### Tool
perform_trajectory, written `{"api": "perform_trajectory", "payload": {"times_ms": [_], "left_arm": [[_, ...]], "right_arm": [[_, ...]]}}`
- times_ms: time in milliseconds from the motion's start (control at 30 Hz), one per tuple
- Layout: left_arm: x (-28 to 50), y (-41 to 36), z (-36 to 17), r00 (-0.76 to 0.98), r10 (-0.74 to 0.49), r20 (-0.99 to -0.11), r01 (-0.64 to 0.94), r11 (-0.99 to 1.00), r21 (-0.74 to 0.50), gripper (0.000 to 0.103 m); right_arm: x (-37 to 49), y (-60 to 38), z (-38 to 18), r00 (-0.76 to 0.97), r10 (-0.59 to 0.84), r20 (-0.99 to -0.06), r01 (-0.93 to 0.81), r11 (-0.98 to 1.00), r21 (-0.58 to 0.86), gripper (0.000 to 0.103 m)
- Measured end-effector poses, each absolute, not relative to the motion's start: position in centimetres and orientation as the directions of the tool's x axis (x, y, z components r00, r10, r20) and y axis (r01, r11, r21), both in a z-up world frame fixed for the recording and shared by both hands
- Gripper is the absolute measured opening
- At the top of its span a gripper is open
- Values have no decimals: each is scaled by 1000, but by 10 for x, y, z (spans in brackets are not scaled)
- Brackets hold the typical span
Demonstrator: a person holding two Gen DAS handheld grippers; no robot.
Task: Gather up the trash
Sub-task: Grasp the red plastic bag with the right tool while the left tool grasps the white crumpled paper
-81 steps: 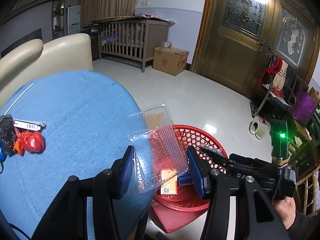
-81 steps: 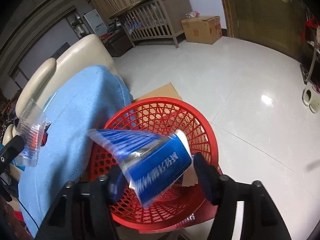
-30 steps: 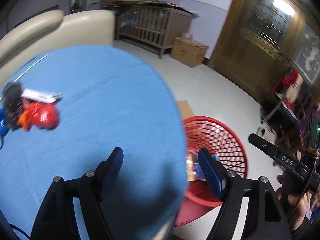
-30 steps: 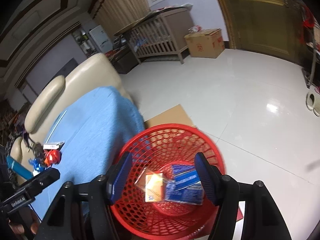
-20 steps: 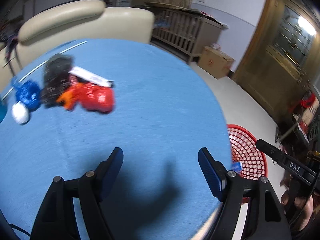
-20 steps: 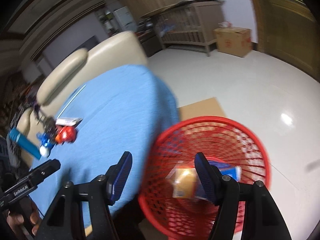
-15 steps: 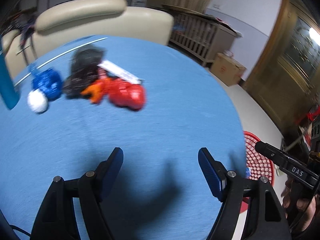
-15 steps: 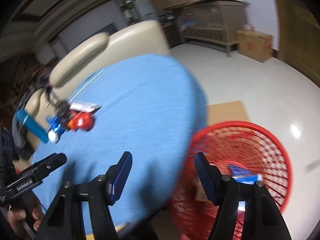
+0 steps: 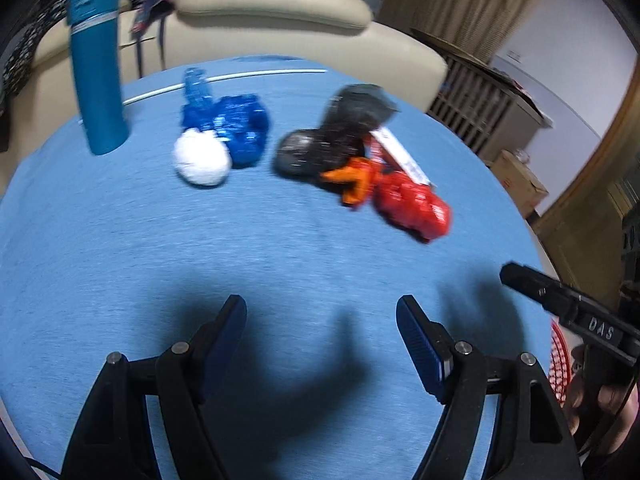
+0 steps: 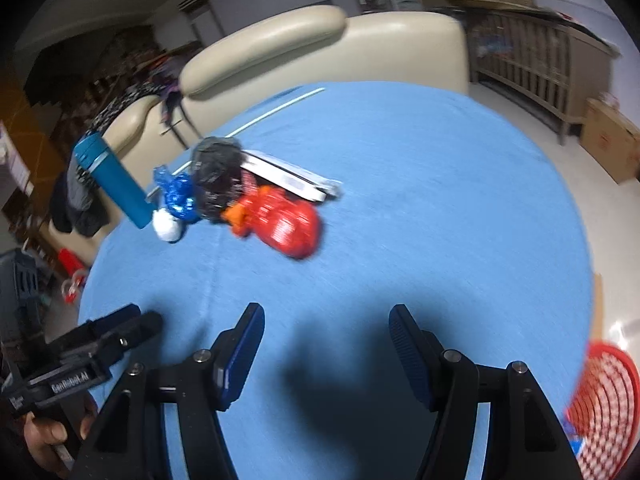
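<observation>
Left gripper (image 9: 320, 330) fingers wide, nothing between them; right gripper (image 10: 326, 338) fingers likewise apart and empty. Both over bare blue bench (image 9: 120, 248). Beyond the fingers, trash heaped near the teal bottle (image 9: 98, 68): white wad (image 9: 202, 158), blue wrapper (image 9: 236, 126), black bag (image 9: 340, 136), red bag (image 9: 412, 208). Red basket (image 10: 600, 392) off the bench edge, well apart from the bottle.

"DAS" is printed on the right tool (image 9: 596, 330); "GenRobot.AI" on the left tool (image 10: 72, 380).
</observation>
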State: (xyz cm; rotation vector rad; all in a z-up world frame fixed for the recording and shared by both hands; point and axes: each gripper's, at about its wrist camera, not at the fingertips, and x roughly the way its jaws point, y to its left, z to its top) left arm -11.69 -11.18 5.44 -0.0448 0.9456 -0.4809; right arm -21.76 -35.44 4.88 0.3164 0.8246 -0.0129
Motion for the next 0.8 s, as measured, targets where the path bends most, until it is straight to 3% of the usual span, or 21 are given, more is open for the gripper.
{"api": "perform_trajectory", "payload": {"times_ms": [567, 667, 800], "left_arm": [[-80, -73, 56, 541, -355, -762, 272, 932, -241, 78], [-64, -71, 57, 546, -350, -761, 249, 935, -251, 78], [-40, -71, 59, 559, -332, -760, 207, 943, -259, 78]], "right_arm": [[-102, -327, 29, 628, 85, -774, 42, 989, 142, 68], [-96, -323, 25, 621, 90, -779, 27, 990, 136, 58], [-97, -322, 26, 629, 92, -772, 32, 989, 143, 53]]}}
